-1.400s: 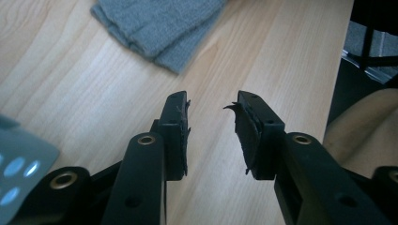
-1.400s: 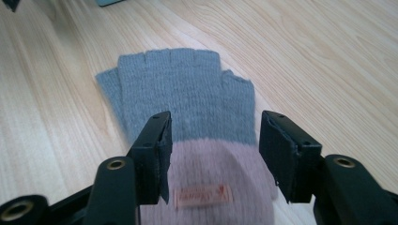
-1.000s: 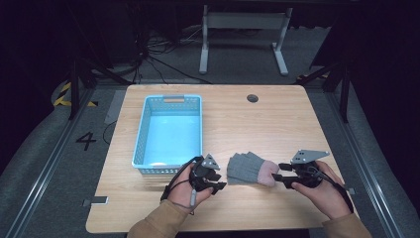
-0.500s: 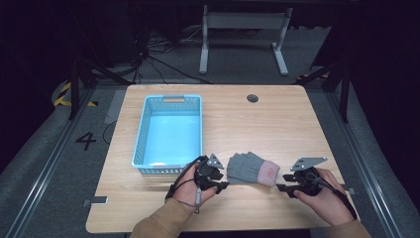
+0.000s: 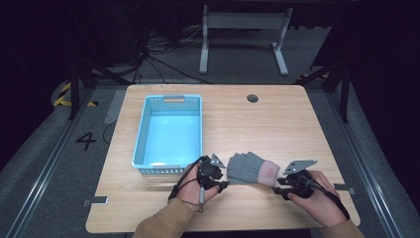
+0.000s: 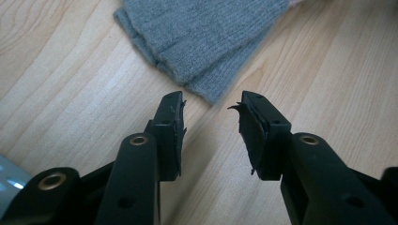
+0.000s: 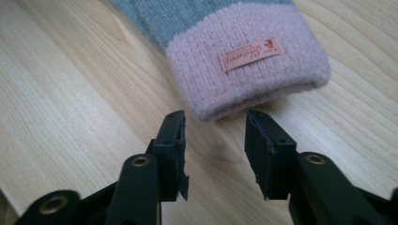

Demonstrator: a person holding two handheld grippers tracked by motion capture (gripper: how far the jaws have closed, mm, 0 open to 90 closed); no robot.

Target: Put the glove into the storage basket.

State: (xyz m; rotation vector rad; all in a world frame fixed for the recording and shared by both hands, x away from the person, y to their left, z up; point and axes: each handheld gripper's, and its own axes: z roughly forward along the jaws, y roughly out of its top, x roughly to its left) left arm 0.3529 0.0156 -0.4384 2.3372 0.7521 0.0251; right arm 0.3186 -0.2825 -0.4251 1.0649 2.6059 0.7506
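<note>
A knitted glove lies flat near the table's front edge, grey with a pink cuff. In the left gripper view its grey finger ends lie just ahead of my left gripper, which is open and has just been opening, with bare wood between the jaws. My right gripper is open just short of the pink cuff with its small label. Its jaws have just been closing with nothing between them. From above, the left gripper and right gripper flank the glove.
A light blue mesh basket stands left of centre, just beyond the left hand. The wooden table has a round cable hole at the back. A metal frame stands on the floor beyond the table.
Both hands have barely shifted and stay at the two ends of the glove. The glove lies where it was.
</note>
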